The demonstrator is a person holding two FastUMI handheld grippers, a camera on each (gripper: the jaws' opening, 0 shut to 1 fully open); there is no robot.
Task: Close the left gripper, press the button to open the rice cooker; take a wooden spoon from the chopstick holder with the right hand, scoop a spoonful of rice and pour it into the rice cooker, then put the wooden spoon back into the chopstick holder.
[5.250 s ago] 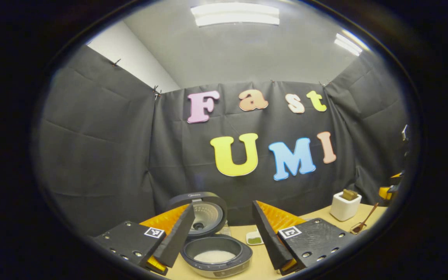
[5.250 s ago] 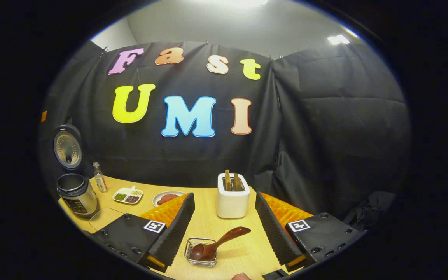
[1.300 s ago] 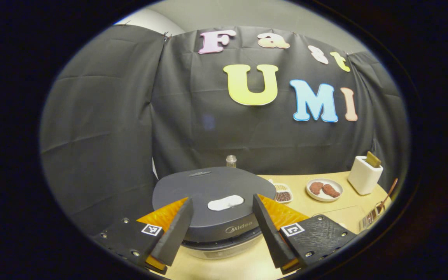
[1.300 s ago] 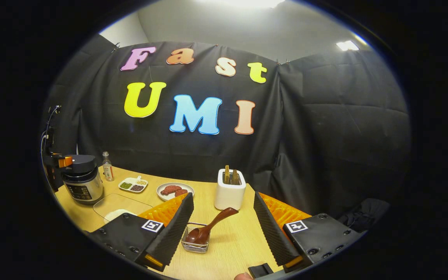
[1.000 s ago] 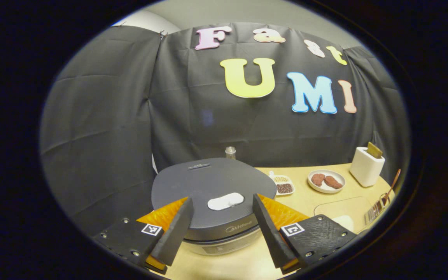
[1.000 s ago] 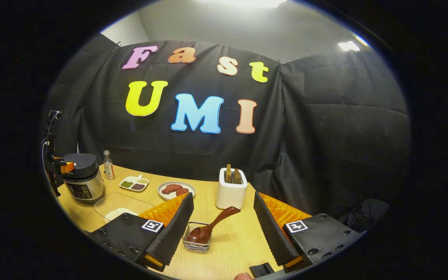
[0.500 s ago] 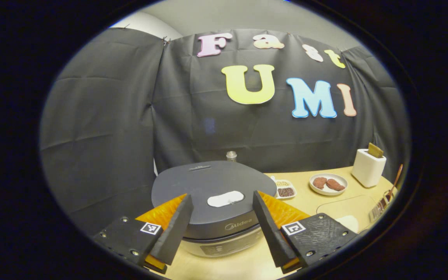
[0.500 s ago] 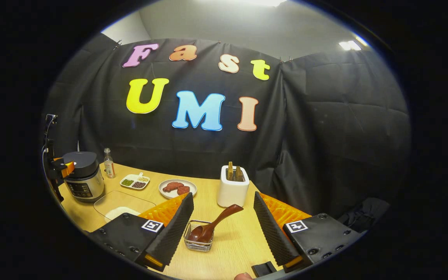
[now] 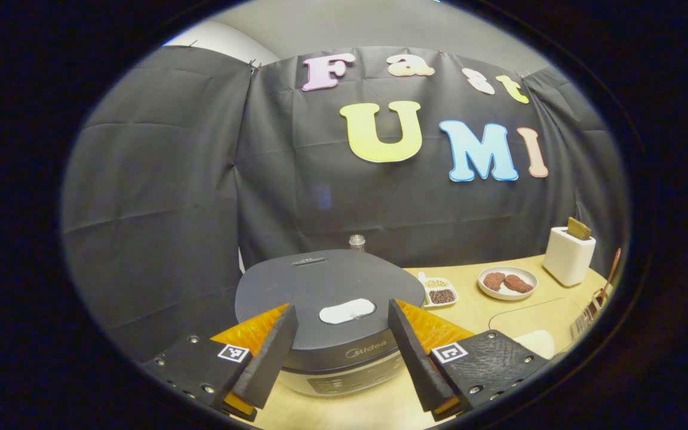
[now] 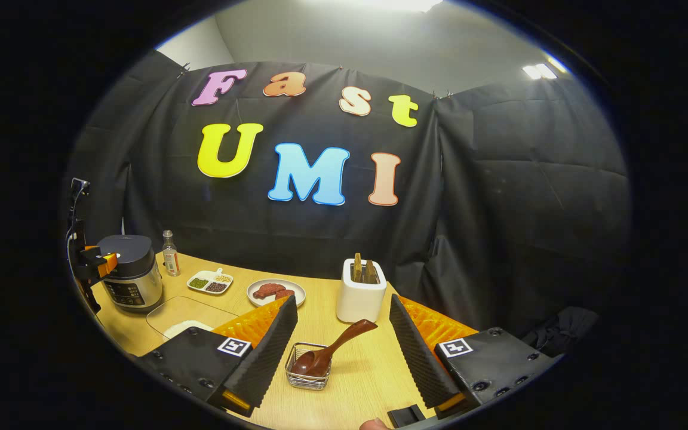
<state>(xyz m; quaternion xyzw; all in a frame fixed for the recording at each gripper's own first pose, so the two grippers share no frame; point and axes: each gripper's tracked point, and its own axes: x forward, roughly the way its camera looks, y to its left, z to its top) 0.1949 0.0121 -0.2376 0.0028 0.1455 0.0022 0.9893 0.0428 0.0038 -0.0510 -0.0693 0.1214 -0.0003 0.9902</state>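
Black cloth backs the table [image 10: 356, 370]. Rice cooker [image 9: 329, 298], lid down, sits beneath the open left tool [image 9: 338, 352]; right of it, the spoon [image 10: 329, 352] rests in its wire basket [image 10: 308, 375], between the open right tool [image 10: 344, 358] fingers, placed for pickup.

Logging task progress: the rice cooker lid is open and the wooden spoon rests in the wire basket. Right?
Not quite. The rice cooker lid is shut, as the left gripper view shows. The wooden spoon does rest in the wire basket.

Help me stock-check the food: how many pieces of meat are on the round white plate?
2. One piece of meat lies on the left of the plate, the other piece on its right, side by side.
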